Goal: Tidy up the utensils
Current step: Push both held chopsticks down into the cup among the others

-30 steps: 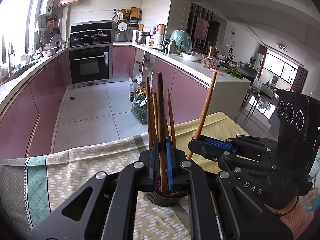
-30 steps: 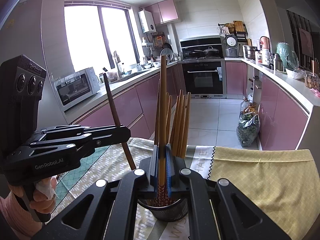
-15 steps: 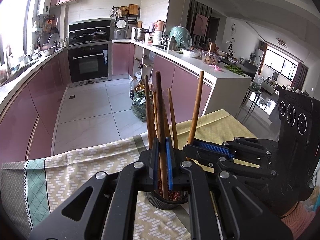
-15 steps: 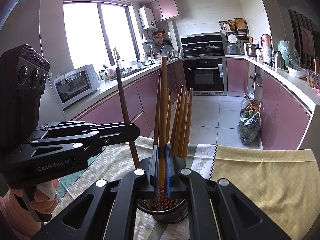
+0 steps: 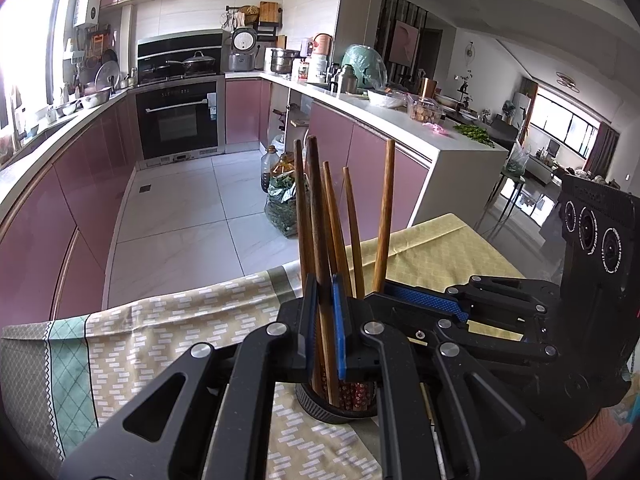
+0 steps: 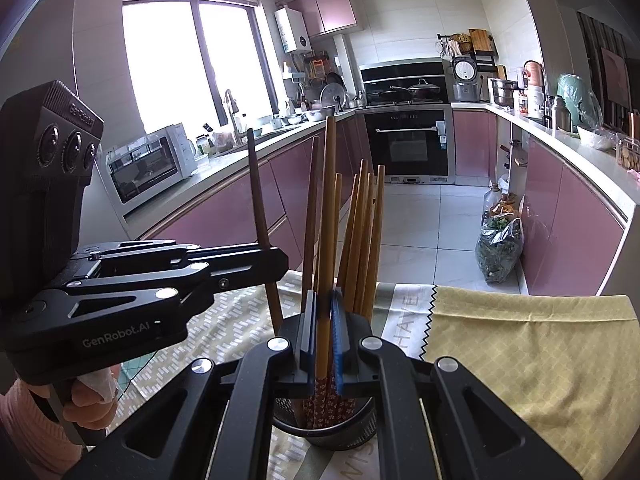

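Clamping a dark brown wooden chopstick [image 5: 316, 216] between its blue pads, the left gripper [image 5: 323, 340] holds it upright. Likewise the right gripper [image 6: 323, 340] pinches a light tan wooden chopstick [image 6: 327, 216]. Below both sets of fingers sits the round black mesh holder [image 6: 352, 426], bristling with more wooden chopsticks [image 6: 366, 236], on a patterned tablecloth [image 6: 520, 344].

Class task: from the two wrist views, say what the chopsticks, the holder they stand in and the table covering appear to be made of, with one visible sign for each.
Chopsticks: probably wood or bamboo, matte brown with faint grain; the lower ends carry a red flowered pattern.
Holder: apparently black metal mesh, with fine perforated walls and a solid rim.
Cloth: woven fabric, printed, creased and draping over the table edge.
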A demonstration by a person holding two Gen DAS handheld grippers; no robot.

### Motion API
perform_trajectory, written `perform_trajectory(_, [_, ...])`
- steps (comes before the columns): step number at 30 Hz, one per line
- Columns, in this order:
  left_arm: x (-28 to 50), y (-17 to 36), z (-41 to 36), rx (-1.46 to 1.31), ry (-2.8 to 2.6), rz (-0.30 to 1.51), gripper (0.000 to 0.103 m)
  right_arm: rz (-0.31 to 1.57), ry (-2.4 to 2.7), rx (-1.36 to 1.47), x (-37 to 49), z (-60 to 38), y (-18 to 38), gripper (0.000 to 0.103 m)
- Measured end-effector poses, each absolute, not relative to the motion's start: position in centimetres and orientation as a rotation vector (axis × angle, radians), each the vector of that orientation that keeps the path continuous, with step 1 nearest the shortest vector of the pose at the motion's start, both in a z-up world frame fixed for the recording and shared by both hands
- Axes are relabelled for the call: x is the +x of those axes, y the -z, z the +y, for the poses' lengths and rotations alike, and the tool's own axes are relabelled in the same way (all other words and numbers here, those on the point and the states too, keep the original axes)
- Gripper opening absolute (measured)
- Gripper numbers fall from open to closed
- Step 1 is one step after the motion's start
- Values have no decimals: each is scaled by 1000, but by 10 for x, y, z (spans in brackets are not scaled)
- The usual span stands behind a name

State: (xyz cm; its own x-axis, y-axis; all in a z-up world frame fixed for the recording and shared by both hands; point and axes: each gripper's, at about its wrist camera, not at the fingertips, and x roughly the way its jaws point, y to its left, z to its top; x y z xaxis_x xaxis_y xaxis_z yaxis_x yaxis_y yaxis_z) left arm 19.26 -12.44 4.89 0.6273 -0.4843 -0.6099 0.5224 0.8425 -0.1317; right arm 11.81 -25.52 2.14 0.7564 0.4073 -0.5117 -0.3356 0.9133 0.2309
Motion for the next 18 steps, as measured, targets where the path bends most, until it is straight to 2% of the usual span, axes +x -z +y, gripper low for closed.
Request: perform_trajectory(18, [218, -37, -128, 41, 571, 731, 8, 605, -405, 131, 132, -251, -21, 6])
